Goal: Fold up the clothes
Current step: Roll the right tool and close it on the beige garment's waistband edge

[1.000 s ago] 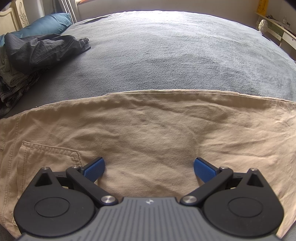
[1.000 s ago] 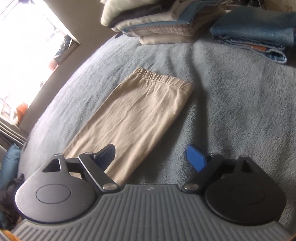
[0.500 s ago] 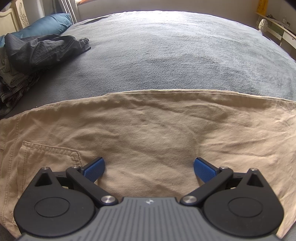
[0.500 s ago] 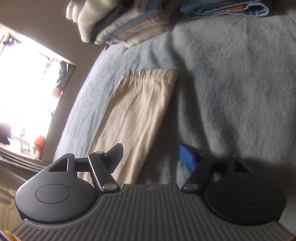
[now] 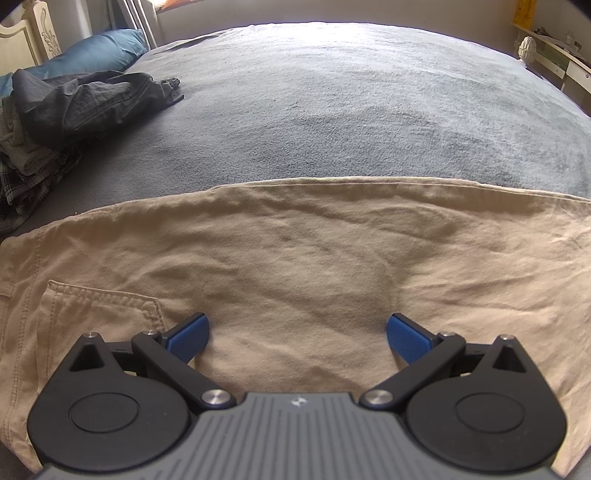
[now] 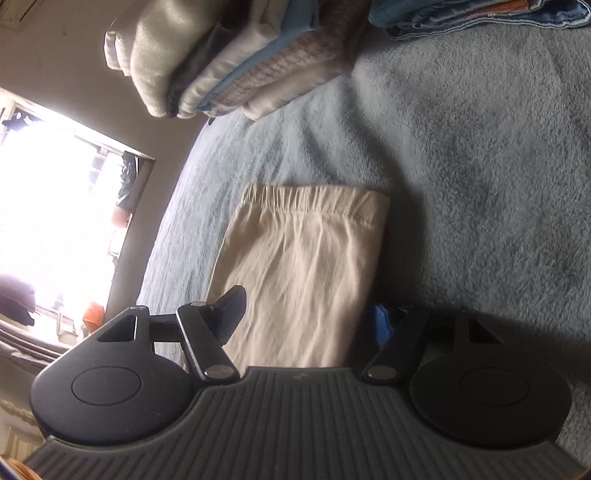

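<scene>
Rolled and lowered since the earlier frame, the right gripper (image 6: pixel 301 317) straddles the beige trousers (image 6: pixel 306 273) on the bed (image 6: pixel 480 184), unclenched. Left gripper (image 5: pixel 297 332) hovers released over them. Pinch both layers near the hem squarely.

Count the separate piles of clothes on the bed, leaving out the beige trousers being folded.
3. A rumpled dark heap lies at the bed's far left near the blue pillow. A folded stack and folded jeans sit beyond the trousers' cuff. Others may lie out of frame.
</scene>
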A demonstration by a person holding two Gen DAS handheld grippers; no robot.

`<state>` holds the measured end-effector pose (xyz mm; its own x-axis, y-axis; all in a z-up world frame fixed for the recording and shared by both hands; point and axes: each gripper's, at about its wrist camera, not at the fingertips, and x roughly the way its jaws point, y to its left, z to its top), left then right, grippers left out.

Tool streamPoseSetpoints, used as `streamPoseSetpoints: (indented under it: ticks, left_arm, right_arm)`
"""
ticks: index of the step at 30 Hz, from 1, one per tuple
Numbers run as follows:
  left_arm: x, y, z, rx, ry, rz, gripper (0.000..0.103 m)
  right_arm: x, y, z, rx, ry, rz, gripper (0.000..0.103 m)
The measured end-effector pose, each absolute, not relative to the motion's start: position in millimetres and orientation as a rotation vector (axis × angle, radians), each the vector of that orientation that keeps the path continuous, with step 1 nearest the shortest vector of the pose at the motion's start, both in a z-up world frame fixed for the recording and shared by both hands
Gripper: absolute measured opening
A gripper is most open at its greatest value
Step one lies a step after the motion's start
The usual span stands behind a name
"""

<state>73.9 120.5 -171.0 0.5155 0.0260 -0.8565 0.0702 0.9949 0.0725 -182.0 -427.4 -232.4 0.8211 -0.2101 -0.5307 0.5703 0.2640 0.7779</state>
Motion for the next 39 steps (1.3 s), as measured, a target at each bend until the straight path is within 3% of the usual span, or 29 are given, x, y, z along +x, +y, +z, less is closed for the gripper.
streamPoseSetpoints:
  ticks: [6, 11, 15, 19, 24, 30, 36, 39]
  left_arm:
    - [75, 121, -171, 0.101, 1.036, -0.023, 0.103]
    - [75, 119, -172, 0.107, 1.035, -0.015, 0.103]
    - [75, 120, -172, 0.105, 1.038, -0.017, 0.103]
    - [74, 120, -172, 0.109, 1.037, -0.015, 0.103]
    - [73, 119, -173, 0.112, 1.034, -0.013, 0.103]
    - [73, 118, -173, 0.118, 1.033, -0.011, 0.103]
    - [72, 119, -174, 0.119, 1.031, -0.013, 0.103]
    - [72, 119, -174, 0.12, 1.029, -0.013, 0.103]
  right_arm:
    - [-194, -415, -233, 1.229, 0.356, -0.547, 0.061]
    - [-195, -416, -241, 1.28, 0.297, -0.567, 0.062]
    - [-199, -425, -252, 1.374, 0.145, -0.582, 0.062]
    - [-189, -424, -249, 1.321, 0.154, -0.596, 0.061]
    - [-189, -419, -249, 1.31, 0.213, -0.581, 0.045]
    - [-190, -426, -255, 1.316, 0.211, -0.559, 0.036]
    - [-182, -433, -259, 1.312, 0.172, -0.54, 0.034]
    - [-181, -430, -258, 1.297, 0.195, -0.53, 0.028]
